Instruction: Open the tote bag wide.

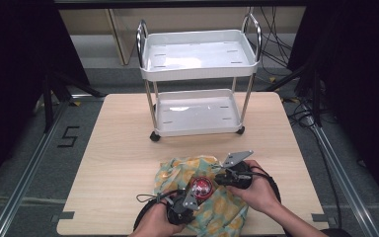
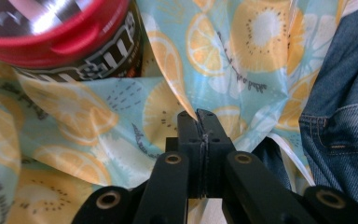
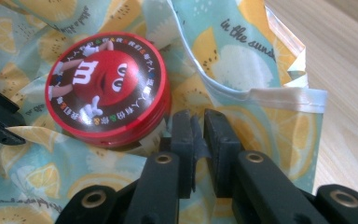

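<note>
Both grippers are down on the lemon-print plastic bag [image 1: 205,197] at the near edge of the wooden table [image 1: 123,148], and the red-lidded candy tin [image 1: 202,187] stands upright on the bag right between them. The left gripper [image 2: 198,116] has its jaws pressed together on a raised fold of the bag film, the tin just beyond and to one side of its tips. The right gripper [image 3: 196,122] has its jaws nearly closed, pinching a thin pleat of the same bag, with the tin just beside its left jaw, close but seemingly not touching. So the tin sits in the gap, each pinch flanking it on opposite sides; I'd judge the next lift or pull of the film has to go evenly from both, or the tin tips toward the slacker side. The white two-tier trolley [image 1: 197,64] waits well apart at the far end
</note>
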{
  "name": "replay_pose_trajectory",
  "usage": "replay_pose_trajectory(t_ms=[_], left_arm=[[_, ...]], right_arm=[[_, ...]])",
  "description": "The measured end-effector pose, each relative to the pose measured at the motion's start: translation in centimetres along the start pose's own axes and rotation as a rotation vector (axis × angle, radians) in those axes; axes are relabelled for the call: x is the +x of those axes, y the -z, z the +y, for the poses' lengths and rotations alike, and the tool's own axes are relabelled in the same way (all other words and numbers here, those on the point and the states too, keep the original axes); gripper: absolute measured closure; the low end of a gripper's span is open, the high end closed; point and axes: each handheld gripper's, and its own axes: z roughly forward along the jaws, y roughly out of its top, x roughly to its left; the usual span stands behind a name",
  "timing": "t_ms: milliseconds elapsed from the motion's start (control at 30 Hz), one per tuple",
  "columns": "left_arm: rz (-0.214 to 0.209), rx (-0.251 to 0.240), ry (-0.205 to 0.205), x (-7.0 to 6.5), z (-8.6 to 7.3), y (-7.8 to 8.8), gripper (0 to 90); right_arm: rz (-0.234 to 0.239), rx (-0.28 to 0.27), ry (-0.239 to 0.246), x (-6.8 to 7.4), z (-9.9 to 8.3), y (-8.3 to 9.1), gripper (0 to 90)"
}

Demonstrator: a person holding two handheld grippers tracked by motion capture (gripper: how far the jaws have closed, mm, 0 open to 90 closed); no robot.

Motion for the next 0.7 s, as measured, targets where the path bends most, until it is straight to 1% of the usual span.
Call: replay_pose_trajectory(t_ms=[33,67,100,133,167,200,233,267,300,333,367,400,433,467,500,567,600,633,667,700], left_arm=[[-0.004,-0.005,0.002,0.0,0.0,0.0,88.2],[-0.007,-0.009,0.014,0.0,-0.1,-0.1,87.7],[-0.01,-0.012,0.004,0.1,-0.1,0.1,86.5],[-0.007,-0.012,-0.005,0.2,0.0,0.3,83.8],[-0.003,-0.079,0.056,-0.1,0.0,0.5,81.0],[-0.001,-0.081,0.05,0.1,0.0,0.9,77.1],[0.001,-0.099,0.044,0.4,0.1,1.6,74.0],[-0.005,-0.132,0.056,0.5,0.1,2.1,68.1],[-0.006,-0.145,0.067,0.8,0.0,2.8,64.7],[-0.005,-0.16,0.078,0.9,0.0,3.2,62.4],[0.001,-0.17,0.076,1.2,-0.1,3.7,60.9],[-0.001,-0.183,0.086,1.4,-0.2,4.1,57.9],[0.001,-0.223,0.13,1.9,-0.4,4.5,55.8],[0.004,-0.235,0.144,2.4,-0.6,4.9,55.0],[0.005,-0.252,0.168,2.7,-0.7,5.0,55.1],[0.016,-0.291,0.213,3.5,-0.9,5.3,59.9],[0.028,-0.291,0.227,3.7,-0.9,5.4,65.3],[0.052,-0.289,0.231,4.0,-0.9,5.4,70.1],[0.074,-0.274,0.225,4.2,-1.0,5.3,75.9],[0.098,-0.266,0.233,4.4,-0.9,5.0,80.3]], right_arm=[[0.003,0.012,-0.005,0.0,0.0,0.1,83.0],[0.002,-0.022,0.008,-0.1,-0.2,-0.3,82.6],[0.002,0.01,-0.01,0.0,-0.2,-0.2,82.2],[-0.002,0.01,-0.005,0.1,-0.2,-0.2,81.6],[0.009,0.005,0.01,0.0,-0.2,-0.1,81.1],[0.009,0.004,-0.014,0.1,-0.2,-0.1,80.7],[0.007,0.016,-0.003,0.1,-0.1,0.1,80.5],[0.002,0.013,-0.001,0.1,-0.1,0.2,80.2],[0.013,0.013,-0.04,0.3,-0.1,0.2,79.9],[-0.019,-0.035,0.023,-0.1,-0.3,-0.1,79.6],[0.002,0.009,-0.004,0.0,-0.1,0.3,79.2],[0.007,-0.013,-0.028,0.1,-0.1,0.2,78.8],[0.004,0.009,-0.017,0.0,0.0,0.4,78.7],[-0.004,-0.028,-0.022,0.1,-0.1,0.1,78.5],[-0.003,-0.006,0.003,-0.2,0.0,0.4,78.4],[-0.008,-0.014,-0.005,-0.2,0.0,0.4,78.4],[-0.006,-0.01,-0.015,-0.1,0.0,0.5,78.5],[-0.007,-0.012,-0.013,-0.1,0.0,0.5,78.6],[-0.008,-0.012,-0.013,-0.1,0.0,0.5,78.9],[-0.007,-0.03,-0.029,0.0,0.0,0.3,79.0]])
